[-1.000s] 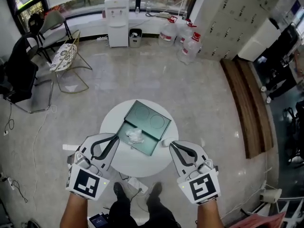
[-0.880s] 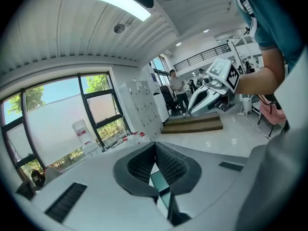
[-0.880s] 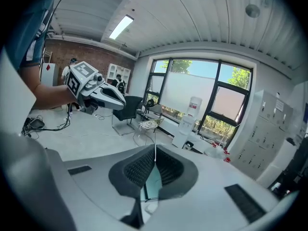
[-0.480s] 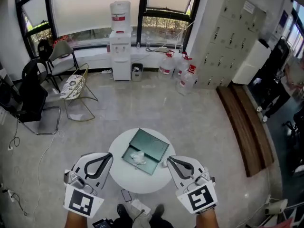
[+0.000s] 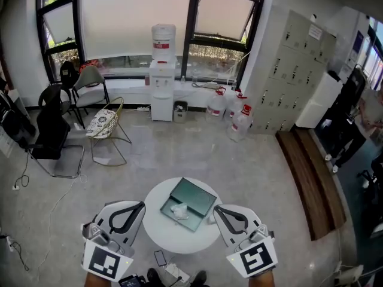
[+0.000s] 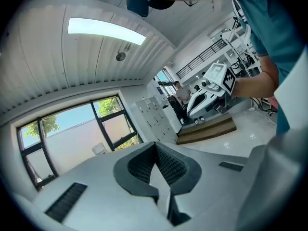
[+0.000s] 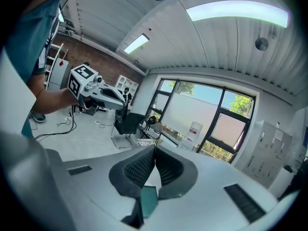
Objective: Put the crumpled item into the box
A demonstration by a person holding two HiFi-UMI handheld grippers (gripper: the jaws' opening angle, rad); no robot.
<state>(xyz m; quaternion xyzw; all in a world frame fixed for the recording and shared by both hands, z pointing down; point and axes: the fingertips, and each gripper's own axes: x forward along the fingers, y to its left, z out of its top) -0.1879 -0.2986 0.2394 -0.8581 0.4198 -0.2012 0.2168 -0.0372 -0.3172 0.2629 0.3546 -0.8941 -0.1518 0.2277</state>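
On the round white desk, low in the frame's centre, the green box lies open, and the white crumpled item, seemingly tissue, sits inside it. The left gripper and right gripper flank the desk, each with its jaws together on nothing.

L gripper sat low on the left. R gripper sat low on the right. They were side by side w/ a gap between them, both pointing fwd & a bit in toward each other. L jaws were shut tight, tips touching, nothing in them. R jaws were shut too, also empty. Each marker cube was at the back end, near the body. The R forearm was bare, w/ a teal sleeve above it.
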